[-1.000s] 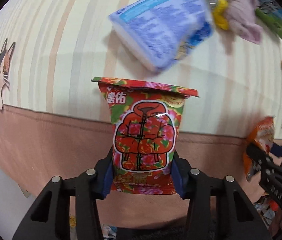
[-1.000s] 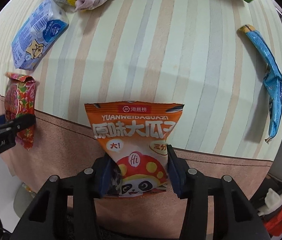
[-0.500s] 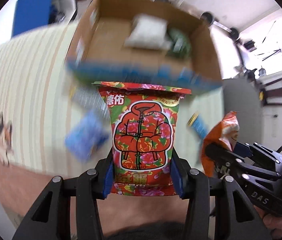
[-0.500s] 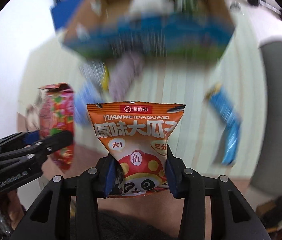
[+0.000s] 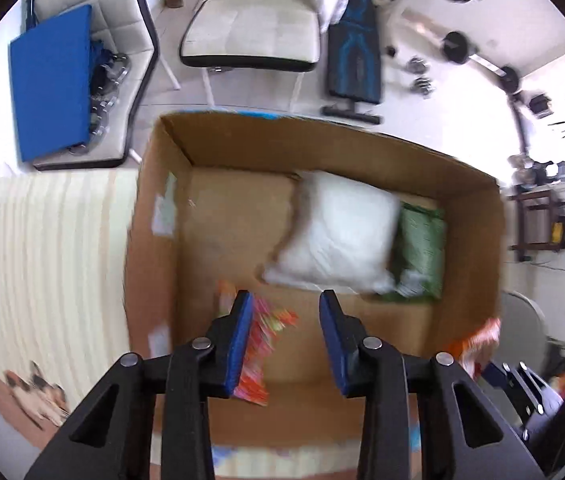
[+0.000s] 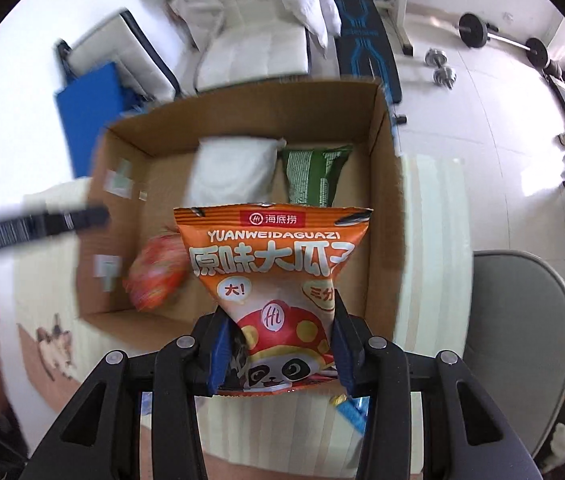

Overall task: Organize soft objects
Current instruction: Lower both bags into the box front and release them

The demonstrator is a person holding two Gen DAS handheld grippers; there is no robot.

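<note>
**Desk:** What is hidden or hard to make out?

**Photographer:** The red floral packet (image 5: 260, 344) is blurred and partly covered by the left tool (image 5: 284, 344), whose jaws are seen apart with nothing clamped. The packet is seen inside the cardboard box (image 5: 478, 240), near its front wall; whether it is resting there cannot be told. A white pillow-like pack (image 5: 334, 240) and a green packet (image 5: 420, 256) are seen deeper in the box, the green one partly covered.

**Desk:** And the other packet?

**Photographer:** The orange seed packet (image 6: 274, 280) is clamped upright by its lower corners in the right tool (image 6: 278, 356), above the box's near edge. Its panda print is partly cut off by the jaws. The striped counter (image 6: 428, 208) is blurred.
</note>
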